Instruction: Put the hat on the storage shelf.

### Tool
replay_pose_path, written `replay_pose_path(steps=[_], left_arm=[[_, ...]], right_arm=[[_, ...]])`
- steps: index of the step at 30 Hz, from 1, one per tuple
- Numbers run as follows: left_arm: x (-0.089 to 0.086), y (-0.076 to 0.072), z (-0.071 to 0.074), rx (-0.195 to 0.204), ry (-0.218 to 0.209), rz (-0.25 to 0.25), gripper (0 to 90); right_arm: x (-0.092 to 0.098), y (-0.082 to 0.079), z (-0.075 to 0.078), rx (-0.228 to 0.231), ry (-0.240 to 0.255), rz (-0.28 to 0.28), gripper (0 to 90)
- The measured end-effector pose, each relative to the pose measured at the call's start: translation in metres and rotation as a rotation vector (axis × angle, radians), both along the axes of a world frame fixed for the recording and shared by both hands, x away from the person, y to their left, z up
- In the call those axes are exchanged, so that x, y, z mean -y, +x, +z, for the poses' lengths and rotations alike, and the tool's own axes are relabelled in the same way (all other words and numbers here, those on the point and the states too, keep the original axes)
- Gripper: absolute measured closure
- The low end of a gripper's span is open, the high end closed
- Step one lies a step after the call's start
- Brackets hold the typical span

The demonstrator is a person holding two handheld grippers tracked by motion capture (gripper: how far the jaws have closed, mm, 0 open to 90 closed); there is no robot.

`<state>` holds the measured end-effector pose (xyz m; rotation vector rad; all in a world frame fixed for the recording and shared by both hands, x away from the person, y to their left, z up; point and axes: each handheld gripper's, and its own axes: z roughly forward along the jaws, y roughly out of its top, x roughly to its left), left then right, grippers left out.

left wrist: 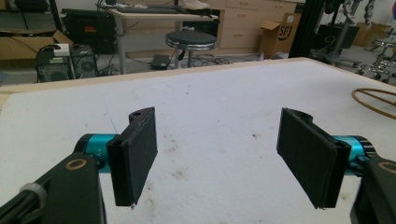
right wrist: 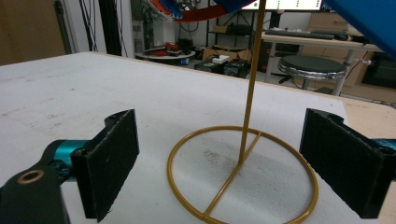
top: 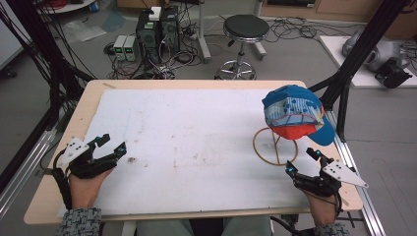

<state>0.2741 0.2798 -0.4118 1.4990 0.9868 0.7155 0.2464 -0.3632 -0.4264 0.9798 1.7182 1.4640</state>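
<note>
A blue and orange cap (top: 292,112) sits atop a thin gold stand (top: 275,143) at the far right of the table (top: 196,83), its ring base resting flat on the white sheet (top: 196,137) that covers most of the tabletop. The right gripper (top: 304,161) is held low at the near right edge, just this side of the ring, with its jaws spread wide and nothing between them; in the right gripper view the gold stand (right wrist: 243,177) rises straight ahead of the jaws, with the cap (right wrist: 364,23) overhead at the top edge. The left gripper (top: 112,142) rests at the near left of the table, well apart from the cap, its jaws also spread with only bare sheet beyond them. In the left gripper view, part of the gold ring (left wrist: 376,100) shows far off at the right. A black stool (top: 244,29) stands on the floor beyond the table's far edge.
</note>
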Motion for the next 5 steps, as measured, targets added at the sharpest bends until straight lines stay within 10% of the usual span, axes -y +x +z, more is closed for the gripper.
replay_pose_path(steps=[5], left_arm=[[-0.0007, 0.0003, -0.004, -0.003, 0.007, -0.001, 26.4]], right_arm=[[-0.0001, 0.0002, -0.0001, -0.001, 0.002, 0.0, 11.1]])
